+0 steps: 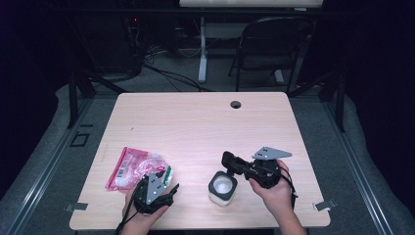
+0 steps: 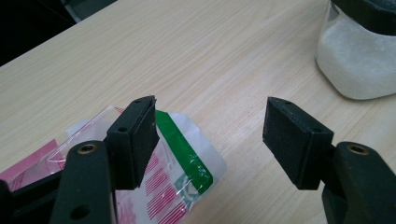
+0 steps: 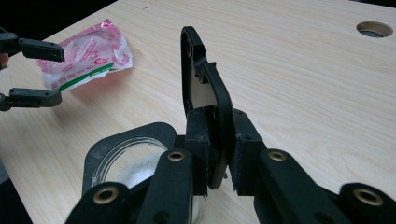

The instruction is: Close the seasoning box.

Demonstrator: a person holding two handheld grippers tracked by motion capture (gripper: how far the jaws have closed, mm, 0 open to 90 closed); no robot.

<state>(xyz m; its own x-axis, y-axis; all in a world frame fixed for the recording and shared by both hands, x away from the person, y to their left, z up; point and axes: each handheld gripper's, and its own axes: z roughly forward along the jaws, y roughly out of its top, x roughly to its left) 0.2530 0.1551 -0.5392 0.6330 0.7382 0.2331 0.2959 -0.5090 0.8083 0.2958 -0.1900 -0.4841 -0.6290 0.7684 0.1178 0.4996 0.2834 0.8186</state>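
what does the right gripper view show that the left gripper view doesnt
Right gripper view: the right gripper shut on the jar's black flip lid, the open jar mouth, the table's cable hole, and the left gripper farther off.

Left gripper view: the left gripper's open jaws up close, and the jar's side with white powder.

Both: the pink plastic bag and wooden table.

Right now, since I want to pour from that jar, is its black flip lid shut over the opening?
No: in the right gripper view the flip lid stands upright, clamped by the right gripper, leaving the jar open.
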